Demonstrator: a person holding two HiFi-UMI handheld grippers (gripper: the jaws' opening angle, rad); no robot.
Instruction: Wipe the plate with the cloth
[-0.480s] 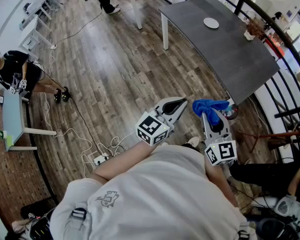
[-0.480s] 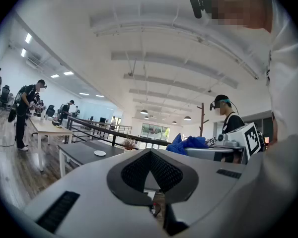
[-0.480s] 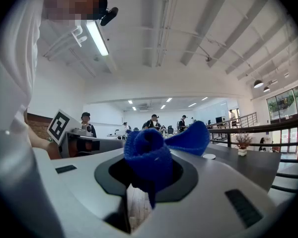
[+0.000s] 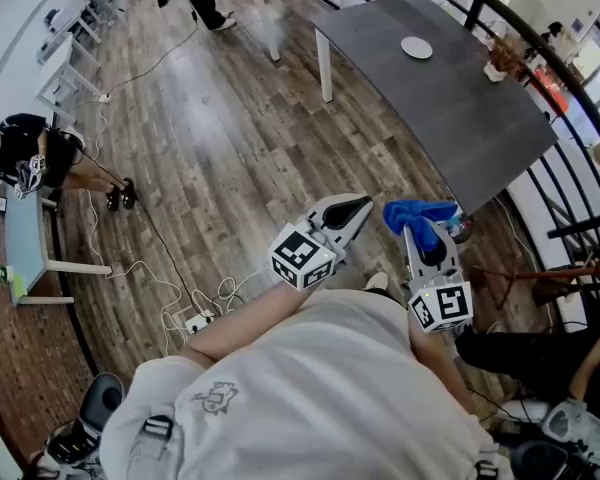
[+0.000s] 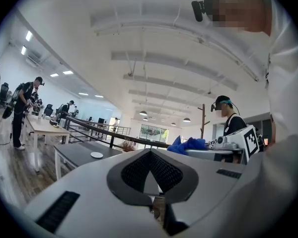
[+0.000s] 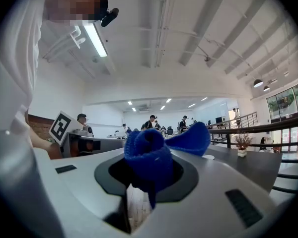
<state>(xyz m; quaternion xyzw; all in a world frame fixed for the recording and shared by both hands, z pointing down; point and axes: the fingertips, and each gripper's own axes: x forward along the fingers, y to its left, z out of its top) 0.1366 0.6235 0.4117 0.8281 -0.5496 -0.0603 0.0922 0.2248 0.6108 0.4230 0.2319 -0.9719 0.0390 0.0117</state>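
With the right gripper (image 4: pixel 414 224) clamped on the blue cloth (image 4: pixel 418 211) and the left gripper (image 4: pixel 359 208) closed on nothing, the person should carry the cloth level, firmly pinched, to the white plate (image 4: pixel 416 47) near the grey table's (image 4: pixel 480 128) far edge.

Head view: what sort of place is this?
Likely an open-plan office or lab: wood-plank floor with trailing cables, a dark grey table bearing a white plate, and a black railing beside it.
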